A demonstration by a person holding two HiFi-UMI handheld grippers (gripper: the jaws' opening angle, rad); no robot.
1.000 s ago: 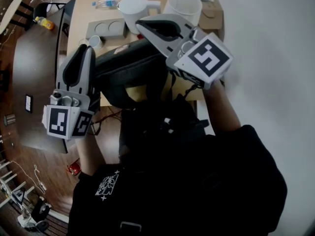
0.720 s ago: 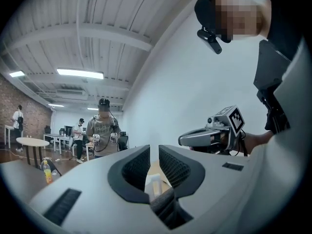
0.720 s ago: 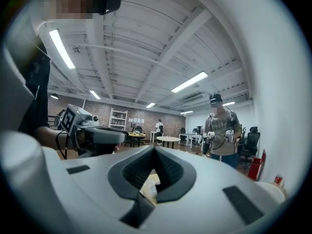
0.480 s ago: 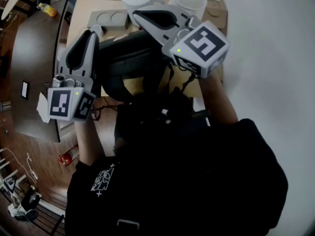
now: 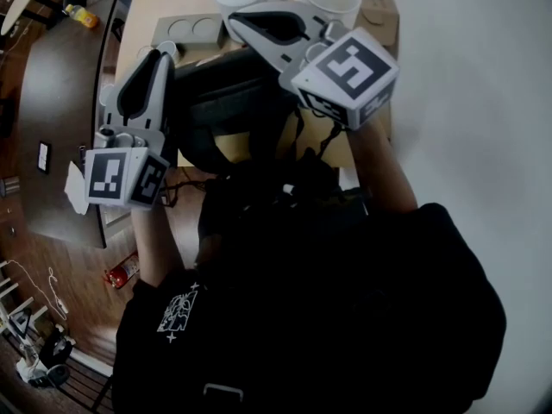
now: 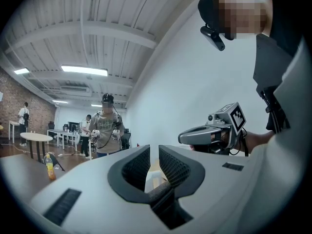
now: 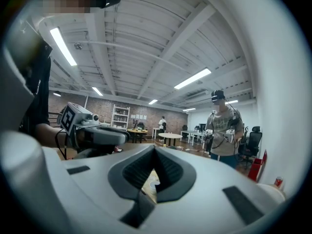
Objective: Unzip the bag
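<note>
The left grey gripper keeps its jaws a little apart with nothing between them, and the right grey gripper has its jaws pressed together, also empty. Both are over the dark grey fabric bag, which lies on the light wooden table.

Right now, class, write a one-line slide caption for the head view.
Left gripper and right gripper hover over the dark bag on the table, neither holding it.
</note>
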